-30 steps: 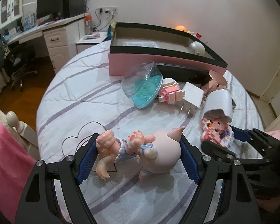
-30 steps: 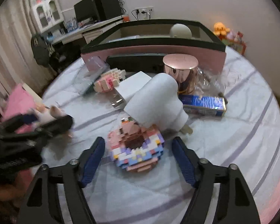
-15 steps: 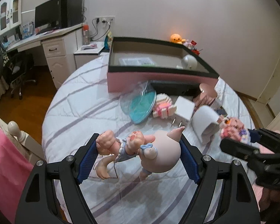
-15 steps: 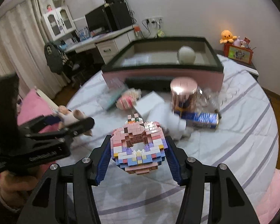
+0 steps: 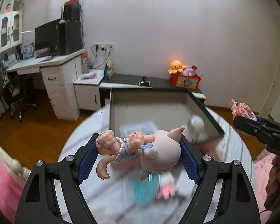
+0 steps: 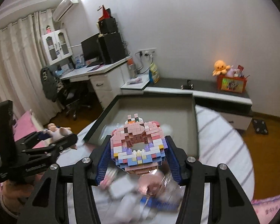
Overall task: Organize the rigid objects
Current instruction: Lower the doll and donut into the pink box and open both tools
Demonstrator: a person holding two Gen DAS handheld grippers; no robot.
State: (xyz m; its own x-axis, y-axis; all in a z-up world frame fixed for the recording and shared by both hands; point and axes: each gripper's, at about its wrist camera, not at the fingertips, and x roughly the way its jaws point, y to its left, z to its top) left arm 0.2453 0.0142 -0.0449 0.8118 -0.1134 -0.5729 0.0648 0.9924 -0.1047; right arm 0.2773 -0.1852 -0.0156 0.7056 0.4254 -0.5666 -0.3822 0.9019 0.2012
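Your right hand-held gripper (image 6: pixel 138 160) closed on the brick donut (image 6: pixel 138 149) and lifted it off the bed (image 6: pixel 224 149); your left hand-held gripper (image 5: pixel 138 155) raised the pig figure (image 5: pixel 140 149) too.

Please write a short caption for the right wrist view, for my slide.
Right gripper holds a pink brick-built donut above the bed, facing the open box.

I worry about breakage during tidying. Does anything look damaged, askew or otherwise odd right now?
Nothing looks damaged. The pig figurine lies sideways across the left gripper, and the brick donut sits whole in the right gripper. The leftover items on the bed are too blurred to judge.
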